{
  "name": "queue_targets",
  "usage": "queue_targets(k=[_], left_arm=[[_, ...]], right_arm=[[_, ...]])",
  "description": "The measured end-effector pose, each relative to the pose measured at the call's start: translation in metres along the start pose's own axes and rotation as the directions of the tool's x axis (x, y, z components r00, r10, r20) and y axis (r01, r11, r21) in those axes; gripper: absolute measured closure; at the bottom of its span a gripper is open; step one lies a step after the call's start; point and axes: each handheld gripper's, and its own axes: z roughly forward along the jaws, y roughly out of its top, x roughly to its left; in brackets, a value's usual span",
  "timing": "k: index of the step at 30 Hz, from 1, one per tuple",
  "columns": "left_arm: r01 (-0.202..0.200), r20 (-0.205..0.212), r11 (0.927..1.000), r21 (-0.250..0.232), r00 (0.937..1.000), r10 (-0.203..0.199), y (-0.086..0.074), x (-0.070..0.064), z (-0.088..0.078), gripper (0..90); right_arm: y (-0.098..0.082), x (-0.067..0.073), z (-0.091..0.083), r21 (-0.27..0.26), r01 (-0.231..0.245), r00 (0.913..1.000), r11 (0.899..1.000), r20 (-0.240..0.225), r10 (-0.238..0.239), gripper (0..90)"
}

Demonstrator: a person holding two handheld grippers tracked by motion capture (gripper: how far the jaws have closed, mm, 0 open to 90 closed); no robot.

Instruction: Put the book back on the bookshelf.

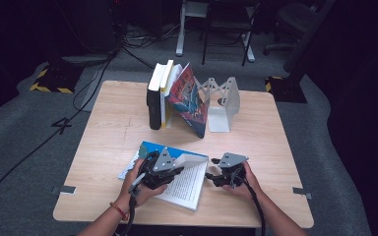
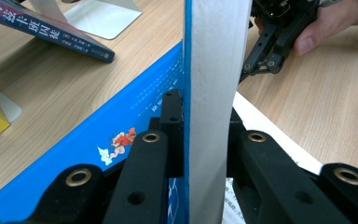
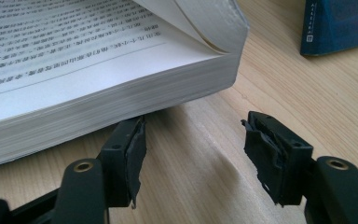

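Where blue book (image 2: 65, 44) leans, spine print blurs.

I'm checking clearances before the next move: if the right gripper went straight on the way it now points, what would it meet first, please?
Probably bare table: the right gripper, jaws open, points just past the open book corner. The left jaw tip looks close to the page block, so it might graze that; depth is unclear.

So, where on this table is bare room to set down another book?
The table is bare along its left side, between the upright books and the near edge, and at the far right beyond the bookend. Around the open book and both grippers it is crowded.
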Motion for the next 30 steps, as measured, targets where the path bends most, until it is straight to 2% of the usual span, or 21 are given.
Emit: queue_targets(k=[3, 4, 5, 7, 9, 11, 14, 20, 22, 29, 30], left_arm=[[0.006, 0.01, 1.0, -0.008, 0.9999, -0.006, 0.002, 0.002, -0.003, 79.0], [0.006, 0.01, 1.0, -0.008, 0.9999, -0.006, 0.002, 0.002, -0.003, 79.0], [0.008, 0.02, 0.9999, -0.008, 0.9998, -0.008, 0.006, 0.003, -0.006, 79.0], [0.001, 0.027, 0.9998, -0.019, 0.9996, -0.001, 0.008, 0.001, -0.007, 79.0], [-0.008, 0.035, 0.9997, -0.023, 0.9994, 0.009, 0.01, -0.001, -0.009, 79.0], [-0.029, 0.034, 0.9994, -0.019, 0.999, 0.03, 0.012, -0.003, -0.013, 79.0], [-0.032, 0.042, 0.9991, -0.027, 0.9986, 0.033, 0.011, -0.002, -0.018, 78.9], [-0.054, 0.057, 0.9982, -0.028, 0.9968, 0.055, 0.006, 0.0, -0.027, 78.6], [-0.056, 0.052, 0.9978, -0.036, 0.997, 0.058, 0.004, 0.0, -0.031, 78.5], [-0.073, 0.045, 0.9956, -0.06, 0.9961, 0.076, 0.0, 0.002, -0.04, 77.2], [-0.071, 0.049, 0.9947, -0.074, 0.996, 0.075, -0.001, 0.004, -0.041, 77.1]], right_arm=[[0.0, 0.0, -0.006, -0.067, -0.024, 0.9996, 0.997, -0.018, 0.023, 43.3], [0.0, 0.0, -0.006, -0.067, -0.024, 0.9996, 0.997, -0.018, 0.023, 43.3], [0.001, 0.001, -0.012, -0.115, -0.05, 0.9986, 0.992, -0.024, 0.048, 45.9], [0.003, 0.001, -0.018, -0.14, -0.048, 0.9989, 0.989, -0.009, 0.047, 46.5], [0.006, 0.0, -0.026, -0.176, -0.071, 0.9974, 0.982, -0.007, 0.071, 47.3], [0.009, -0.001, -0.032, -0.201, -0.074, 0.9972, 0.977, -0.004, 0.074, 47.3], [0.017, 0.002, -0.038, -0.225, -0.051, 0.9983, 0.973, 0.017, 0.056, 48.3], [0.029, 0.007, -0.043, -0.244, -0.026, 0.9996, 0.97, 0.006, 0.029, 48.6], [0.034, 0.008, -0.045, -0.261, -0.032, 0.9995, 0.965, -0.008, 0.031, 51.6], [0.051, 0.011, -0.047, -0.3, -0.019, 0.9991, 0.954, -0.041, 0.007, 53.4], [0.055, 0.012, -0.047, -0.313, -0.028, 0.9986, 0.949, -0.052, 0.012, 54.6]])
